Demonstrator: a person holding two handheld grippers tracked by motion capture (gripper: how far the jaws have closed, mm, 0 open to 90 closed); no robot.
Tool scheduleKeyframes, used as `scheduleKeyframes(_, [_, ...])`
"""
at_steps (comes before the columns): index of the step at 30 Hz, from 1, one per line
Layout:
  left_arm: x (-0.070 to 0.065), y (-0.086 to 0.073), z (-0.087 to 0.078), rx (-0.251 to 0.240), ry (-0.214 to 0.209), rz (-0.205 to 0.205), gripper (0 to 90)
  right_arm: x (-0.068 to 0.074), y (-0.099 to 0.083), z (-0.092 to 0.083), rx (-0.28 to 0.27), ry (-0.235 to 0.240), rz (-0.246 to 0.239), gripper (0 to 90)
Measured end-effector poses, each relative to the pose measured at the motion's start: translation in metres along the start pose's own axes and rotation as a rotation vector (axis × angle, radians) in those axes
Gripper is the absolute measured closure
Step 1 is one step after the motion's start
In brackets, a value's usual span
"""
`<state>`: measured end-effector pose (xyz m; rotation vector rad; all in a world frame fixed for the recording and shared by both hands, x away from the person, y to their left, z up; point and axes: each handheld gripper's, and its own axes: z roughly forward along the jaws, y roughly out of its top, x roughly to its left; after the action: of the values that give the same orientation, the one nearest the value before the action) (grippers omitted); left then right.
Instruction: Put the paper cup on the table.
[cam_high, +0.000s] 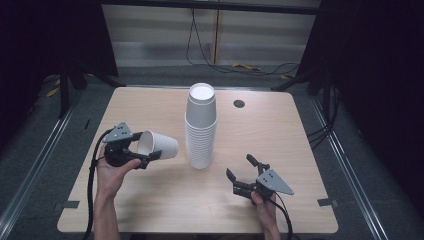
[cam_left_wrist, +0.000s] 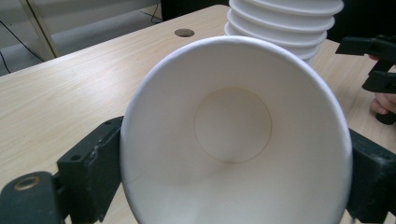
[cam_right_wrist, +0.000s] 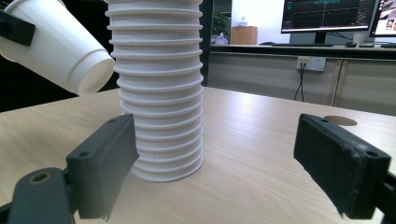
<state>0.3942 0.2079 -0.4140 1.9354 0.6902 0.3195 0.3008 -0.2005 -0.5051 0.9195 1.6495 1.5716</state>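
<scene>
Wood surface, dark surroundings. Left gripper fingers clamped on rim of 1 paper cup, held sideways above surface, left of cup stack. Right gripper fingers wide, empty. Risk: squeezed rim buckles, cup slips; swing topples stack.

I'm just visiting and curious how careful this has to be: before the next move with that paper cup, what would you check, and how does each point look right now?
1. Left gripper clamped on the single cup: ok, jaws press its rim from both sides.
2. Cup clear of the table: ok, held tilted above it.
3. Cup undamaged: ok, rim looks round in the left gripper view.
4. Stack of cups upright: ok.
5. Right gripper free: ok, jaws open, empty, facing the stack.
6. Stack steady enough if touched: cannot tell.
</scene>
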Motion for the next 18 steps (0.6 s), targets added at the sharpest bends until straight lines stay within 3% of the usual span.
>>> scheduleKeyframes(9, [0.015, 0.008, 0.010, 0.096, 0.034, 0.002, 9.7, 0.000, 0.000, 0.000, -0.008, 0.003, -0.004, 13.3])
scheduleKeyframes(12, [0.015, 0.011, 0.012, 0.137, 0.070, 0.011, 9.7, 0.000, 0.000, -0.001, -0.010, -0.006, -0.002, 13.3])
scheduleKeyframes(18, [0.018, 0.016, 0.018, 0.235, 0.081, 0.045, 9.6, 0.000, 0.000, -0.001, -0.011, -0.018, 0.002, 13.3])
